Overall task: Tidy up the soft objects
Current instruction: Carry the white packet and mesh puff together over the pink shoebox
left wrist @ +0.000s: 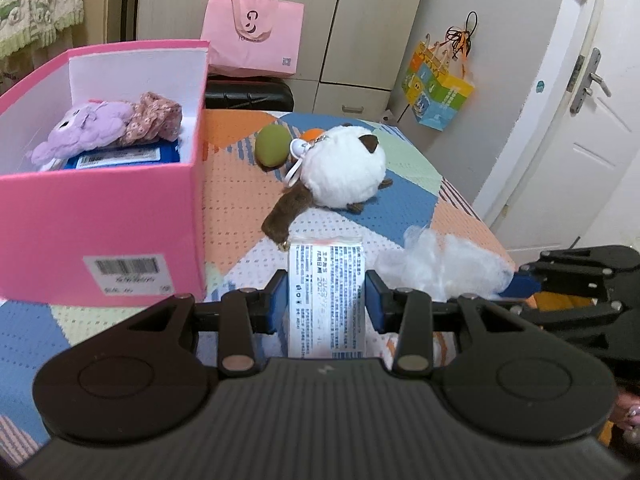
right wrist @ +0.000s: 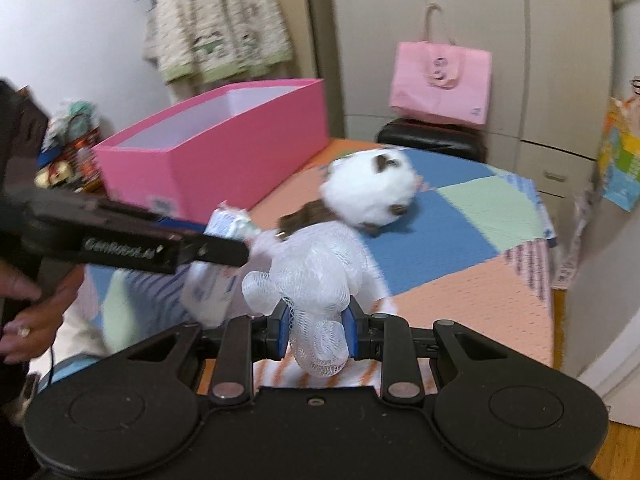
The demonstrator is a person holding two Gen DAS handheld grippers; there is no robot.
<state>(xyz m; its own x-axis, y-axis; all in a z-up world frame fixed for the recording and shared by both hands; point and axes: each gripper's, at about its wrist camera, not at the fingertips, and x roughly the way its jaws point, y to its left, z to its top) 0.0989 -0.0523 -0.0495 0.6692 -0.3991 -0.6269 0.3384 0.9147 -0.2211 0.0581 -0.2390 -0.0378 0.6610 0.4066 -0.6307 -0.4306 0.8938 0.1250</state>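
Note:
My left gripper (left wrist: 327,292) is shut on a white tissue pack (left wrist: 326,300) with printed text, held above the bed; it also shows in the right wrist view (right wrist: 224,256). My right gripper (right wrist: 316,330) is shut on a white mesh bath sponge (right wrist: 316,276), which lies at the right in the left wrist view (left wrist: 436,260). A pink box (left wrist: 100,208) stands to the left and holds a purple plush (left wrist: 84,128), a floral scrunchie (left wrist: 154,118) and a blue pack (left wrist: 128,156). A white and brown plush (left wrist: 340,168) lies on the bed beyond.
A green and orange soft ball (left wrist: 274,144) lies behind the plush on the patchwork bedspread (left wrist: 400,208). A pink bag (left wrist: 252,36) sits on a black case (left wrist: 248,94) by the wardrobe. A colourful bag (left wrist: 438,84) hangs near the door (left wrist: 580,120).

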